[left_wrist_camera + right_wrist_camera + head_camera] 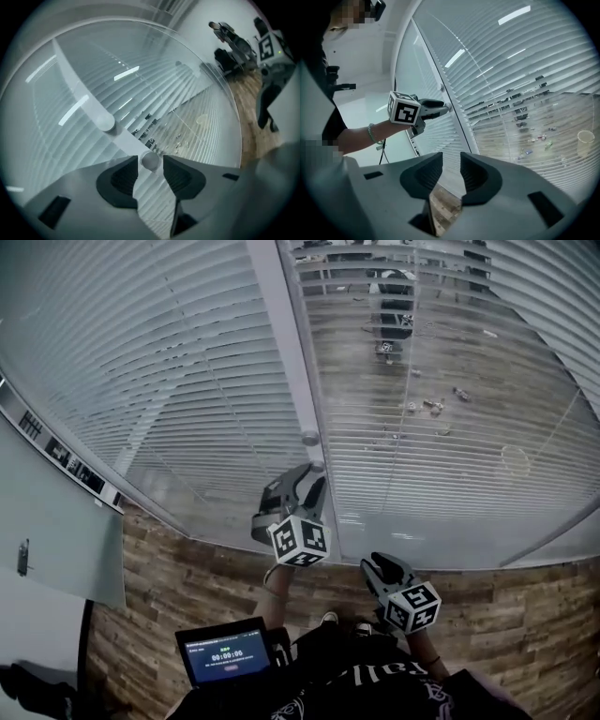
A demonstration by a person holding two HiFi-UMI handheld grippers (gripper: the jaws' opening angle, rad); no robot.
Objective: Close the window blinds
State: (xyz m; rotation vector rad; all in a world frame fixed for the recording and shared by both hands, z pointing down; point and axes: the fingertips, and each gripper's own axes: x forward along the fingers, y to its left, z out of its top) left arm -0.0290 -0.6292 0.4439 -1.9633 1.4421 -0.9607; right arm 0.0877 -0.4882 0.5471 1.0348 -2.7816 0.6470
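White slatted blinds hang behind glass in a left panel (141, 362) and a right panel (450, 456), split by a grey post (286, 343). The right panel's slats stand open and show the room behind. A small round knob (310, 439) sits on the post. My left gripper (314, 474) points at it. In the left gripper view the knob (150, 160) lies between the tips of the left gripper (151, 161), with a sliver of gap each side. A second knob (105, 123) sits further along the post. My right gripper (380, 563) (451, 159) hangs lower right, jaws apart and empty.
Wood floor (187, 587) runs along the foot of the glass wall. A small lit screen (225, 654) is at my waist. A pale door panel (47, 531) stands at the left. Behind the right panel are a chair (394, 306) and scattered litter (431, 407).
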